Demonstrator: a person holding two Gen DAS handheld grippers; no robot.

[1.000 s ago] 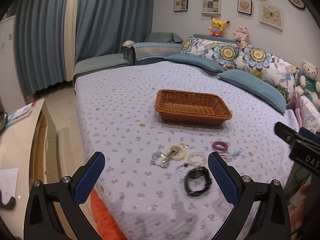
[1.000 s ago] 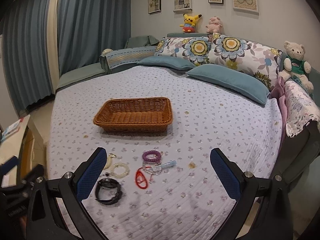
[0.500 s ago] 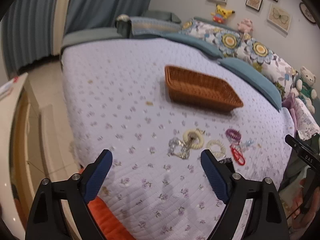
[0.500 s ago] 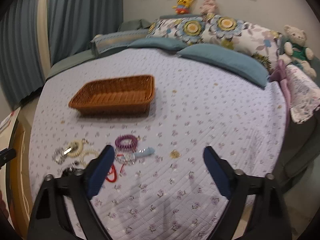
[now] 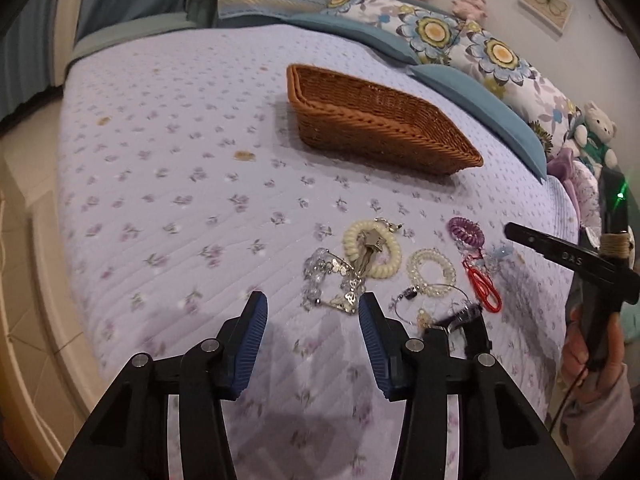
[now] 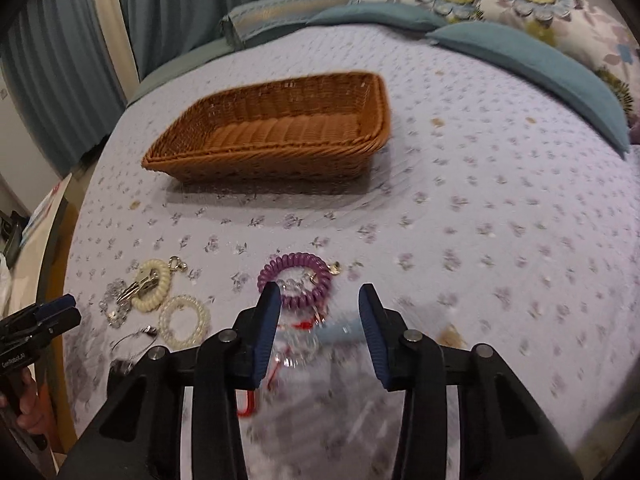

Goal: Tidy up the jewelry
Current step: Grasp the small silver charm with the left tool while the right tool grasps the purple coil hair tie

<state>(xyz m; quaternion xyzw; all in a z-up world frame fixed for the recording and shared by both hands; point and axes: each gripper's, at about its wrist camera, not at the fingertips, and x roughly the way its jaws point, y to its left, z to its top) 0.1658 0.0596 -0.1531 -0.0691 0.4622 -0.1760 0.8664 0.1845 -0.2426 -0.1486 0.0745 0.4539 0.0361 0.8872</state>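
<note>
Jewelry lies in a loose cluster on the lilac quilt. My left gripper (image 5: pixel 314 306) points down at the near edge of a clear bead bracelet (image 5: pixel 330 280); its jaws are closing with only quilt between them. Beside that lie a cream coil bracelet (image 5: pixel 348 240) with keys, a clear coil ring (image 5: pixel 414 276) and a black watch (image 5: pixel 468 316). My right gripper (image 6: pixel 319 300) hangs over a purple coil bracelet (image 6: pixel 294 280), clear beads (image 6: pixel 296 354) and a red piece (image 6: pixel 248 404). Its jaws are closing, the blurred beads between them untouched. A brown wicker basket (image 6: pixel 272 164) stands behind, with nothing in it.
Blue and floral pillows (image 5: pixel 476 92) line the far side of the bed, with soft toys (image 5: pixel 596 132) at the right. The quilt's near edge drops to an orange cloth and a pale floor (image 5: pixel 24 240) on the left. Curtains (image 6: pixel 80 60) hang behind.
Both grippers have come down and forward toward the jewelry and tipped downward. Their jaws have narrowed from wide open to about half. Nothing has been picked up.
</note>
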